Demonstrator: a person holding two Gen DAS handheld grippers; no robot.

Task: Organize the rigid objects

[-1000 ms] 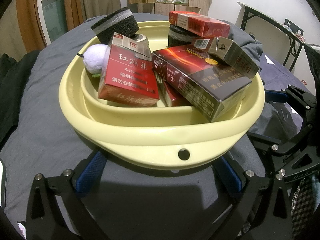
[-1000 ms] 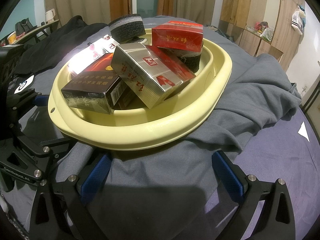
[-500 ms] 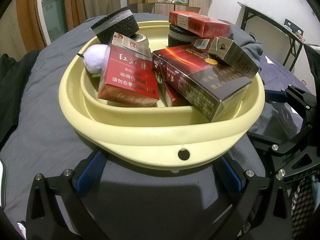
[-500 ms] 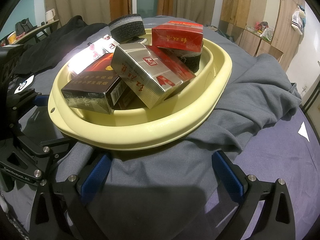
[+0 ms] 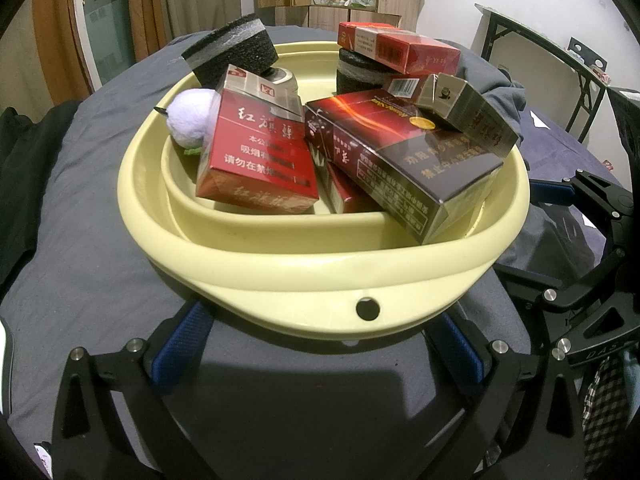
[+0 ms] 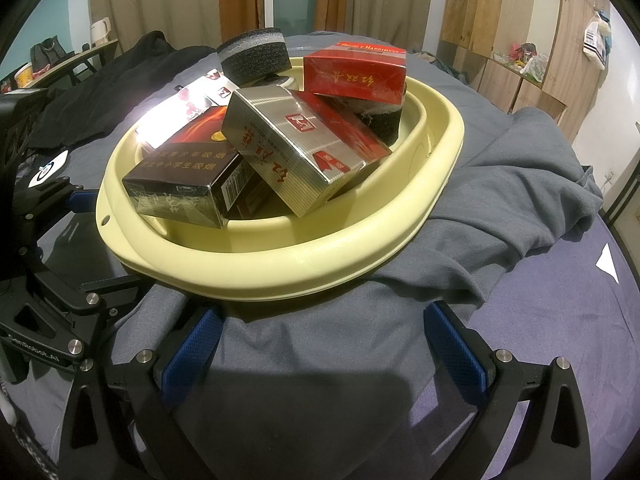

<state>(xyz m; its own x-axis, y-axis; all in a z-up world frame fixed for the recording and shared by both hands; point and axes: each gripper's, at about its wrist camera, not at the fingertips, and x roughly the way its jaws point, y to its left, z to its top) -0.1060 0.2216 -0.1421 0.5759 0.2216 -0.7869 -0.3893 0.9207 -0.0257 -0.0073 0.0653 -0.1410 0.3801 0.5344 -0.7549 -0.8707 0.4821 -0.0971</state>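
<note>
A pale yellow basin (image 5: 320, 276) (image 6: 280, 272) sits on a grey cloth. It is piled with cigarette cartons: a red one (image 5: 256, 164), a dark brown one (image 5: 400, 160) (image 6: 180, 176), a silver one (image 6: 288, 144) and a red one on top (image 6: 356, 74). Black foam pucks (image 5: 232, 54) (image 6: 256, 56) and a white fluffy ball (image 5: 190, 118) lie among them. My left gripper (image 5: 320, 344) is open and empty just in front of the basin rim. My right gripper (image 6: 320, 344) is open and empty on the cloth before the basin.
A rumpled grey garment (image 6: 520, 184) lies under and right of the basin. Dark clothing (image 6: 100, 80) lies at the far left. Wooden cabinets (image 6: 500, 20) and a folding table (image 5: 540, 40) stand behind. The other gripper shows at each view's side (image 5: 592, 248).
</note>
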